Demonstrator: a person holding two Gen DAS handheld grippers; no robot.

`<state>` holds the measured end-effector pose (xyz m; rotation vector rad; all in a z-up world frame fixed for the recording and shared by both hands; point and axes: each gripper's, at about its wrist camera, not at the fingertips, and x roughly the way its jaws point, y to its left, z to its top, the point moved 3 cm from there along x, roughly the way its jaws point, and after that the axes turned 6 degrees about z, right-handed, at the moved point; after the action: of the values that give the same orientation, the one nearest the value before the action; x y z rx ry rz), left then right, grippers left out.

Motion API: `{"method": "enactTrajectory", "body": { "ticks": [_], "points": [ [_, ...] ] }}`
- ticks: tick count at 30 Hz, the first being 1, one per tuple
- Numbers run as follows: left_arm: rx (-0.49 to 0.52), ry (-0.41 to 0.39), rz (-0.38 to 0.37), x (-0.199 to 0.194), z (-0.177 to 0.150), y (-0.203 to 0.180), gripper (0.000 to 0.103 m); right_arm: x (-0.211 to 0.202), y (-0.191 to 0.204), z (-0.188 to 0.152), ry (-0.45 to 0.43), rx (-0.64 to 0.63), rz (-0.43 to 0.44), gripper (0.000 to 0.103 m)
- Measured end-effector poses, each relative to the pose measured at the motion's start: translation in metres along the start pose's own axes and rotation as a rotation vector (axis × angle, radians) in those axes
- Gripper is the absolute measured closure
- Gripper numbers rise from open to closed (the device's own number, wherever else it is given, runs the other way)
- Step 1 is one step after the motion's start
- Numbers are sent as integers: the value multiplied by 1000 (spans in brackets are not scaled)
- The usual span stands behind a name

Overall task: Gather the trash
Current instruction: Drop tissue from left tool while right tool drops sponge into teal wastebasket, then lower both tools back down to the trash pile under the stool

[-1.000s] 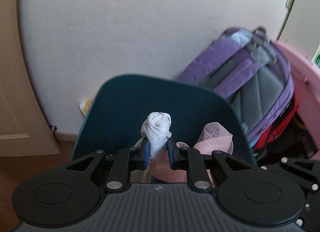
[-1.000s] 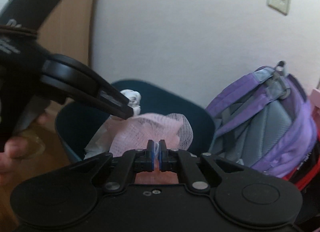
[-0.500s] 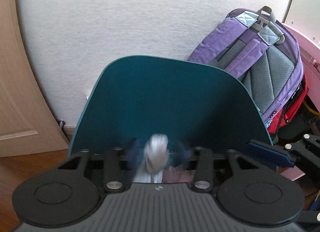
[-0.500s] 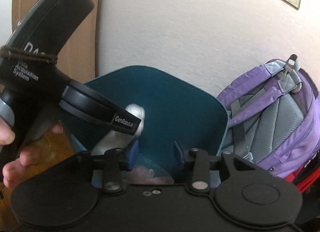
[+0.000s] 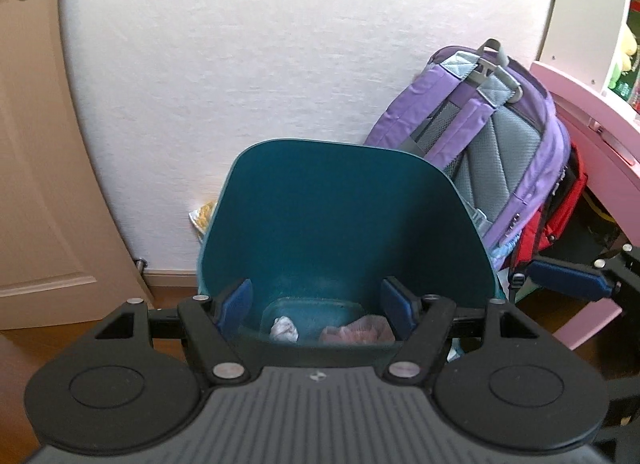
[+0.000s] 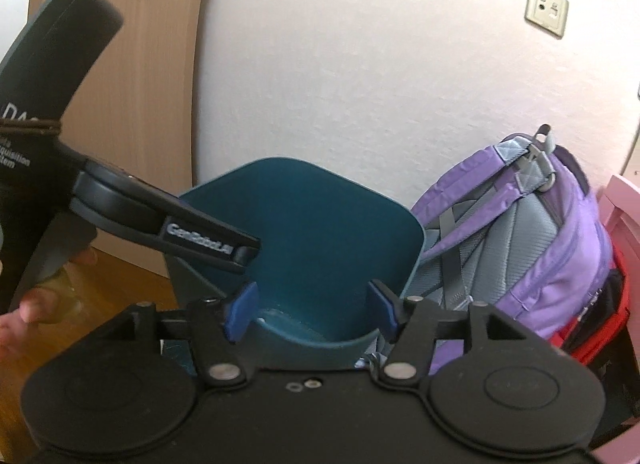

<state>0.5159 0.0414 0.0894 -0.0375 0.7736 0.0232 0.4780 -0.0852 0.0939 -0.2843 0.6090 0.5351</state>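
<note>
A teal waste bin (image 5: 320, 200) (image 6: 320, 216) stands on the floor against the white wall. On its bottom lie a crumpled white tissue (image 5: 284, 329) and a pink wad of paper (image 5: 358, 332). My left gripper (image 5: 316, 306) hangs over the bin's near rim, its jaws opening with nothing between them. My right gripper (image 6: 312, 310) is also above the near rim, jaws opening and empty. One blue pad of the right gripper shows at the right edge of the left wrist view. The left gripper's finger (image 6: 208, 240) reaches over the bin in the right wrist view.
A purple backpack (image 5: 492, 144) (image 6: 532, 248) leans on the wall right of the bin, with a red bag (image 5: 560, 204) beside it. Pink furniture (image 5: 600, 136) stands at the far right. A wooden door (image 5: 36, 164) is on the left. A hand (image 6: 24, 304) holds the left gripper.
Both grippers have opened and let go of the white tissue and the pink paper, which dropped to the bin's bottom. Both have drawn back and up from the bin.
</note>
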Motion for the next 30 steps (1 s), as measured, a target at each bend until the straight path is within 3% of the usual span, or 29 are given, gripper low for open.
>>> {"method": "enactTrajectory", "body": {
  "ticks": [8,19,24,27,30],
  "points": [
    [43,-27,6,-47,-29,3,32,-46,14,-16,-31,32,25,36],
    [95,-17,-43,-89,-90,4,32,-97,43,-56,-39,59,64,27],
    [107,12,-63,-95,-124,8,32,-102,54,-85,-16,76,80,23],
    [113,36,-63,-89,-144,12,24,-98,57,-106,5,100,88,19],
    [127,58,-57,-78,-164,18,23,-90,62,-130,37,107,87,16]
  ]
}}
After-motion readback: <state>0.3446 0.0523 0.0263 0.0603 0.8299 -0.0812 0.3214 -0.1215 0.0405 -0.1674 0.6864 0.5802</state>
